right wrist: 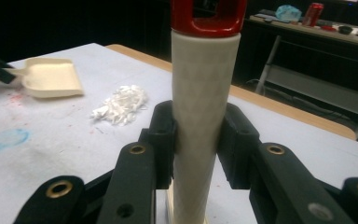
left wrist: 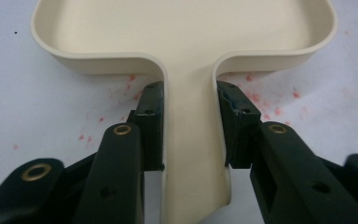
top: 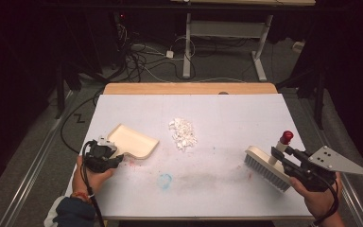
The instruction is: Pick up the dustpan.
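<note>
Pile: white paper scraps (top: 183, 134) lie between cream plastic dustpan (top: 133, 141) and white-bristled brush (top: 268, 166).
Left hand-held gripper (left wrist: 189, 126): pinching dustpan's handle, nearer the scraps.
Right hand-held gripper (right wrist: 197, 140): clamped on brush's handle.

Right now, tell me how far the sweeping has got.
Done: both tools are gripped. The left gripper is shut on the cream plastic dustpan handle, the right gripper on the white brush with the red-capped handle. Left: the pile of white paper scraps lies unswept between them, and the dustpan looks empty.
</note>
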